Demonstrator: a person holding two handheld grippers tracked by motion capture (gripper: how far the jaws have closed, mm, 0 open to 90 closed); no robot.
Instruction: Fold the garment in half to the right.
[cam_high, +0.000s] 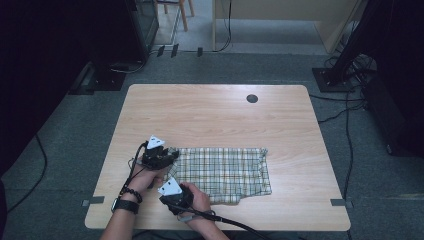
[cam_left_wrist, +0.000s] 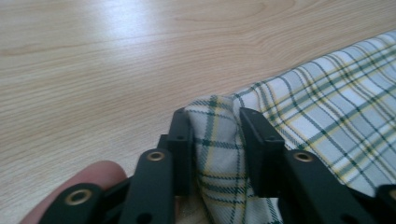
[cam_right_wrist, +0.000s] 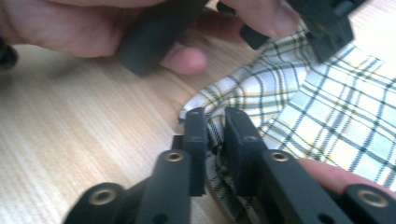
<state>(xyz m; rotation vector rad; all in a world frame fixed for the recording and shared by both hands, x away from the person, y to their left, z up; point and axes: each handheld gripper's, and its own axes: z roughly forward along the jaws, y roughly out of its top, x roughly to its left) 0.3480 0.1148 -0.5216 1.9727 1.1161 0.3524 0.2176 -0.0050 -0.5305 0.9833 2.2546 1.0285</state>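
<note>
A green, yellow and white plaid cloth (cam_high: 225, 172) lies folded flat on the wooden table (cam_high: 210, 115), near its front edge. My left gripper (cam_high: 167, 156) sits at the cloth's far left corner. In the left gripper view its jaws pinch a bunched fold of the plaid cloth (cam_left_wrist: 215, 140), so the left gripper (cam_left_wrist: 215, 119) is shut on it. My right gripper (cam_high: 182, 192) is at the near left corner, and its jaws clamp a thin edge of the cloth (cam_right_wrist: 215, 140); the right gripper (cam_right_wrist: 215, 119) is shut on it.
A round cable hole (cam_high: 252, 98) sits in the table's far right part. In the right gripper view the other hand and its black gripper (cam_right_wrist: 327, 23) hang close above the cloth. Cables and dark stands (cam_high: 345, 65) surround the table on the grey floor.
</note>
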